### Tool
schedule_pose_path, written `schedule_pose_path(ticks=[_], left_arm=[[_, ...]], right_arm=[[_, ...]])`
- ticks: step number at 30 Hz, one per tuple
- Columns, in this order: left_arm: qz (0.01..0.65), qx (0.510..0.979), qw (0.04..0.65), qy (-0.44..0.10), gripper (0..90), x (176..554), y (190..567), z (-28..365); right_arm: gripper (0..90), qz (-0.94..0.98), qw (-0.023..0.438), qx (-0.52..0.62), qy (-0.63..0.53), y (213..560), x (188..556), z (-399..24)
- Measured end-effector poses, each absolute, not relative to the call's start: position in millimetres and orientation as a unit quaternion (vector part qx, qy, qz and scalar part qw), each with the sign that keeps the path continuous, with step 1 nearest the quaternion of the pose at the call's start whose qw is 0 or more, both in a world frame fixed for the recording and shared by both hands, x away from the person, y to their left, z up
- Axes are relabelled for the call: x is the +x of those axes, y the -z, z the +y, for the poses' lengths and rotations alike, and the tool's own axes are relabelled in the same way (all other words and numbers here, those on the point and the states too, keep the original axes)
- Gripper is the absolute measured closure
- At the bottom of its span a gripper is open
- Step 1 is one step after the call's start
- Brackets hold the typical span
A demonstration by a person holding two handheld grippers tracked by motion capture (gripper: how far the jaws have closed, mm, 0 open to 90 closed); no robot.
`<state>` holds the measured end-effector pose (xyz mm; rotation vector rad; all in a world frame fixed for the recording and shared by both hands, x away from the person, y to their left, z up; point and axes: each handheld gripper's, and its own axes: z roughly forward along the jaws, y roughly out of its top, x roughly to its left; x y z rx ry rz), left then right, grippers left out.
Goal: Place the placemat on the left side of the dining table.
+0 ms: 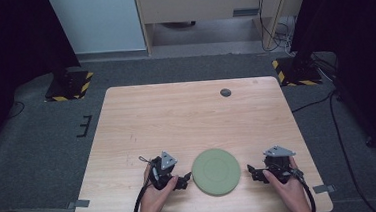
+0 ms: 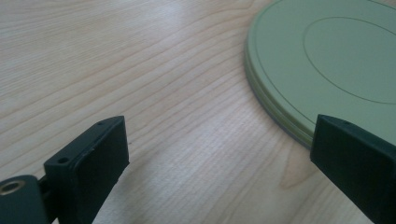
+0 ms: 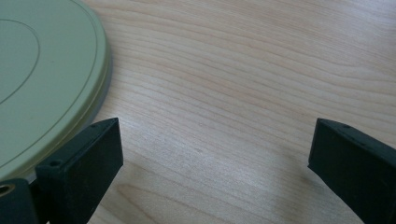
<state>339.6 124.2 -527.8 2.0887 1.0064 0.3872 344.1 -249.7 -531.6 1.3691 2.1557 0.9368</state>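
A flat round green plate [image 1: 216, 171] lay on the wooden table [image 1: 177, 122], near the front edge & a bit right of the middle. It sat flat, w/ a thin ring line on its top.

The left gripper [image 1: 183, 182] rested low by the plate's left side, just beside the rim, held in the person's left hand [image 1: 154, 196]. Its jaws were wide apart w/ nothing between them but bare wood; in the left gripper view the plate's edge [image 2: 280, 116] sat right by one jaw.

The right gripper [image 1: 253, 172] was a little off the plate's right side, in the right hand [image 1: 286, 184]. Its jaws were wide too, holding nothing.

A small dark round spot [image 1: 225, 92] was near the table's back edge.
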Motion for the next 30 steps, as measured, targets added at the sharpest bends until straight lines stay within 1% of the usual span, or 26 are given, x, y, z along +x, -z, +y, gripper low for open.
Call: schedule_pose_path(ticks=[5, 10, 15, 25, 27, 30], left_arm=[[0.382, 0.821, 0.395, -0.153, 3.8, 335, 525, 119], [0.373, 0.827, 0.396, -0.144, 3.7, 331, 525, 114], [0.362, 0.832, 0.392, -0.149, 4.0, 327, 524, 110], [0.359, 0.839, 0.381, -0.148, 4.4, 328, 528, 104], [0.361, 0.839, 0.379, -0.149, 2.8, 329, 529, 104], [0.366, 0.837, 0.378, -0.15, 2.7, 331, 530, 106]], right_arm=[[3.4, 0.778, 0.209, 0.482, -0.345, 530, 343, -247], [3.3, 0.783, 0.206, 0.47, -0.353, 529, 340, -241], [3.3, 0.785, 0.204, 0.463, -0.356, 528, 338, -238], [3.3, 0.787, 0.201, 0.46, -0.358, 529, 337, -234], [3.3, 0.788, 0.201, 0.459, -0.357, 529, 337, -233], [3.3, 0.79, 0.2, 0.456, -0.358, 529, 337, -230]])
